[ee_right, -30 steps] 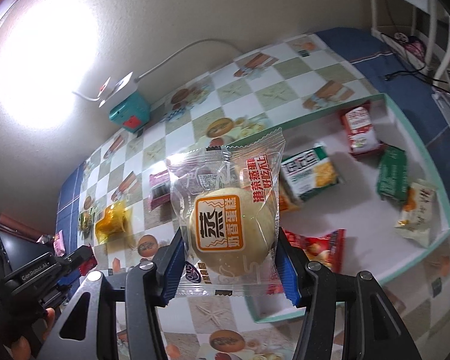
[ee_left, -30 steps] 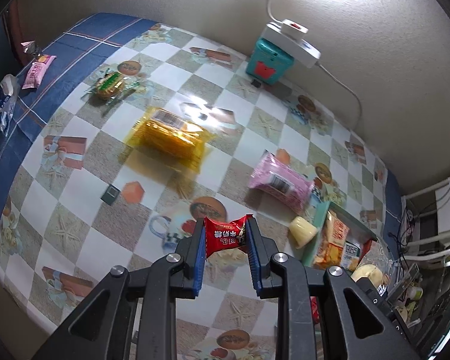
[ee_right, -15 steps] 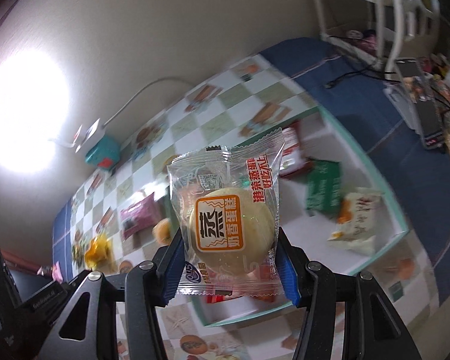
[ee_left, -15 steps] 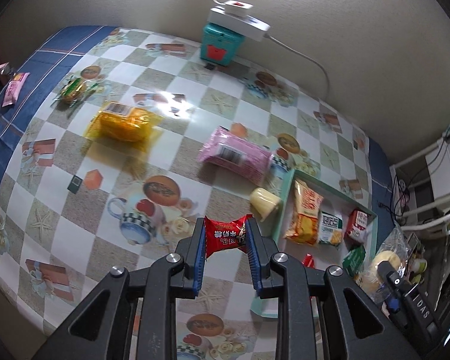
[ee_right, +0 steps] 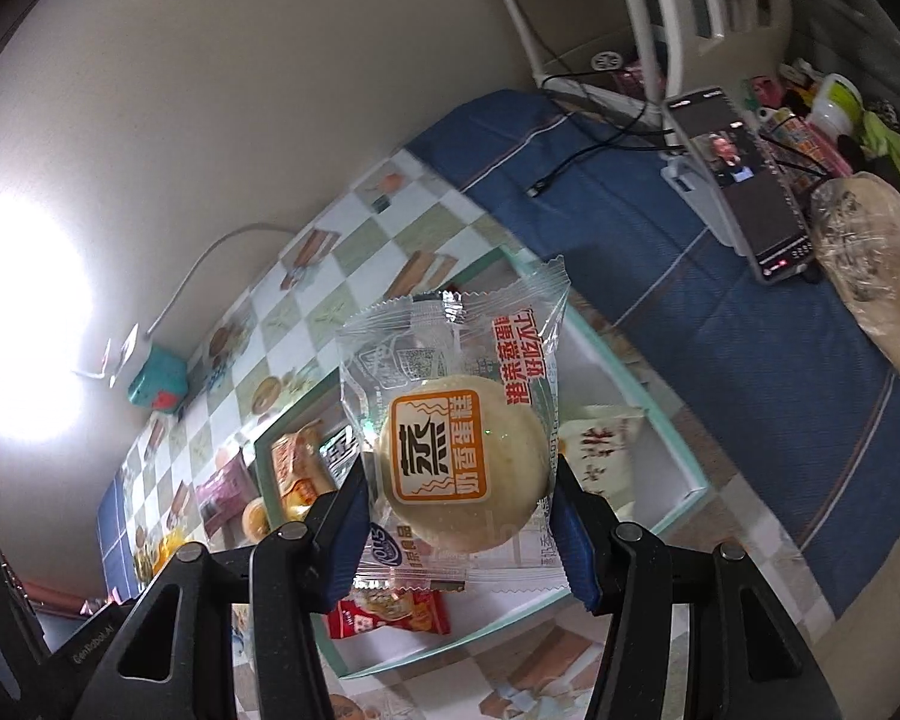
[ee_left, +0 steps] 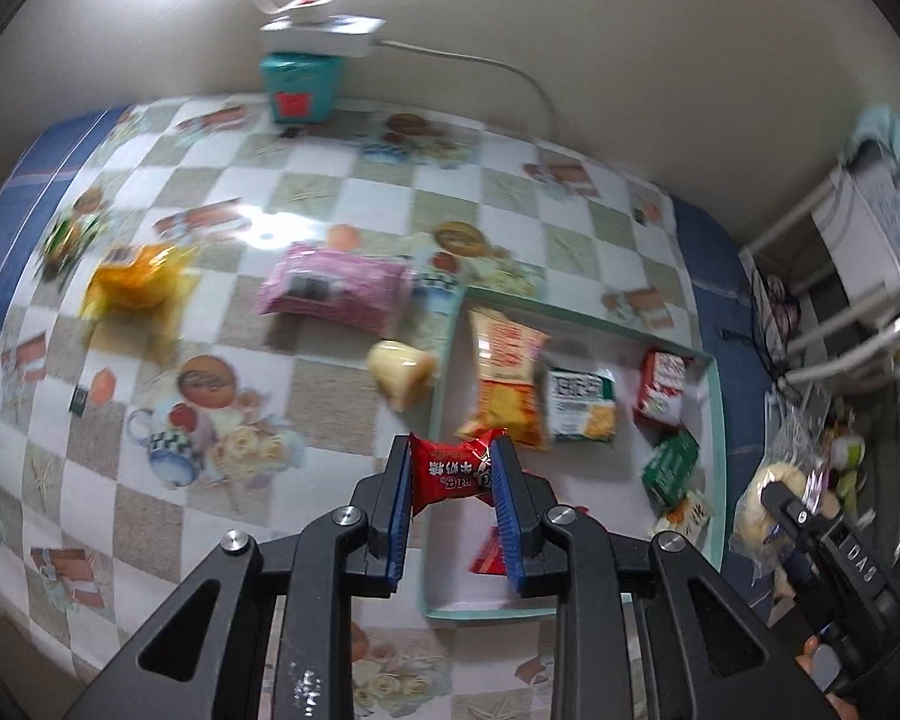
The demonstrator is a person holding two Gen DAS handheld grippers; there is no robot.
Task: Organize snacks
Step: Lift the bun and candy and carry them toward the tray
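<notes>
On the checked tablecloth (ee_left: 330,192), in the left wrist view, the left gripper (ee_left: 453,471) is clamped on one small red packet (ee_left: 450,471), held above the near edge of the teal tray (ee_left: 716,420). The tray holds about seven packets: an orange one, a white-and-green one, two red, one dark green, one pale, one partly hidden. Four snacks lie loose on the table: a pink pack (ee_left: 336,288), a yellow bag (ee_left: 135,276), a cream cup (ee_left: 399,372) and a blurred green item far left. In the right wrist view, the right gripper (ee_right: 459,510) grips one clear-wrapped steamed cake (ee_right: 462,456) above the same tray (ee_right: 678,438). Judging by this, the sorting is over halfway: two snacks are about to land and four wait.
</notes>
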